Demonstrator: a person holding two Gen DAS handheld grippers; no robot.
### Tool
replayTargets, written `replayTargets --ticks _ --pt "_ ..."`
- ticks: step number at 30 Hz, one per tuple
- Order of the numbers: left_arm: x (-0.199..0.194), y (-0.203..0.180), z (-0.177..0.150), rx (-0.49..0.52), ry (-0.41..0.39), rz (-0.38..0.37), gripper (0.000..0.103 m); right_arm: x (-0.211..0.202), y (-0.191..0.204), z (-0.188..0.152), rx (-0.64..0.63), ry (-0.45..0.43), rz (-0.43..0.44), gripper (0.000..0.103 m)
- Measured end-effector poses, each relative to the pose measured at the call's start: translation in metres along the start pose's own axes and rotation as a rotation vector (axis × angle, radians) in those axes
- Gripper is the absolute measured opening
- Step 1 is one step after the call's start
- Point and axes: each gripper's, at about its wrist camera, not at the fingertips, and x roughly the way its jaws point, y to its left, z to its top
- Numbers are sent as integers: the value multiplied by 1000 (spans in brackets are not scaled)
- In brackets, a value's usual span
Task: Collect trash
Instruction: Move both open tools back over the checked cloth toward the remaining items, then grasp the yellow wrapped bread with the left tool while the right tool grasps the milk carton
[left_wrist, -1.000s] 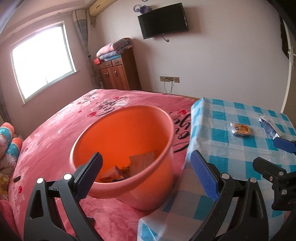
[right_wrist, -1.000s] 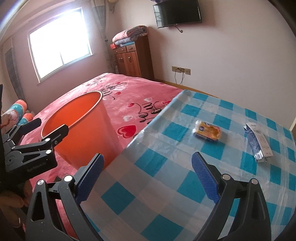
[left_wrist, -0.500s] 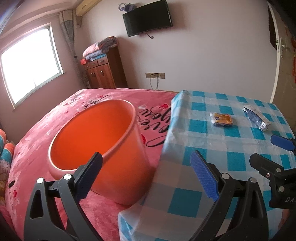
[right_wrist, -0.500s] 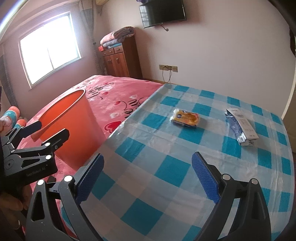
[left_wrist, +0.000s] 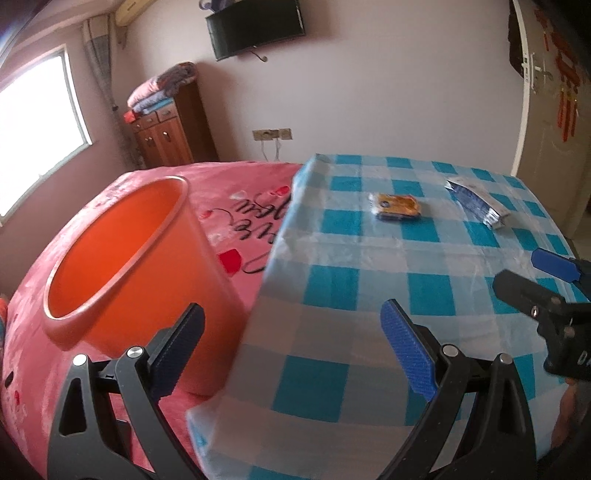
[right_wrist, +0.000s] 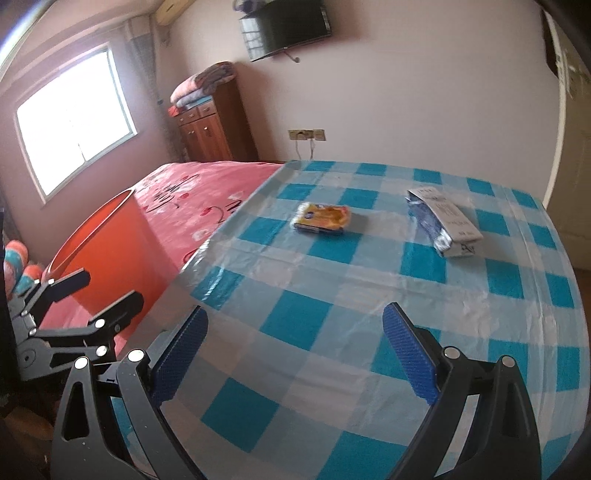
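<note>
Two pieces of trash lie on the blue-checked table (right_wrist: 295, 325): a yellow snack packet (right_wrist: 322, 218) (left_wrist: 397, 206) and, to its right, a blue-and-white wrapper (right_wrist: 445, 226) (left_wrist: 478, 204). An orange bucket (left_wrist: 125, 266) (right_wrist: 107, 251) stands on the pink bed left of the table; its inside is hidden from here. My left gripper (left_wrist: 291, 350) hangs open over the table's near left corner, nothing between its fingers. My right gripper (right_wrist: 295, 354) is open and empty above the table's near part, well short of both packets. Each gripper shows at the edge of the other's view.
A pink bedspread (left_wrist: 236, 206) covers the bed beside the table. A wooden cabinet (right_wrist: 214, 129) with folded blankets stands at the far wall under a wall-mounted TV (left_wrist: 255, 26). A window (right_wrist: 74, 118) is on the left, a door (left_wrist: 546, 92) on the right.
Both views have swung from the bucket toward the table and sunk lower; the two packets now sit nearer the centre. Both grippers stayed open and empty.
</note>
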Motion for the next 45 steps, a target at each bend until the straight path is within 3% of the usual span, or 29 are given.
replayTargets --ticks 12,24,35,45 --pt "31 -46 6 56 34 -97 96 19 -55 -16 103 13 49 98" --pt "90 -97 55 43 40 -227 96 24 -114 -16 243 11 88 98" --pt "165 -126 90 43 109 -211 96 28 -135 -15 284 9 112 98" --pt "195 -131 99 17 149 -229 96 29 -158 -14 350 30 108 98"
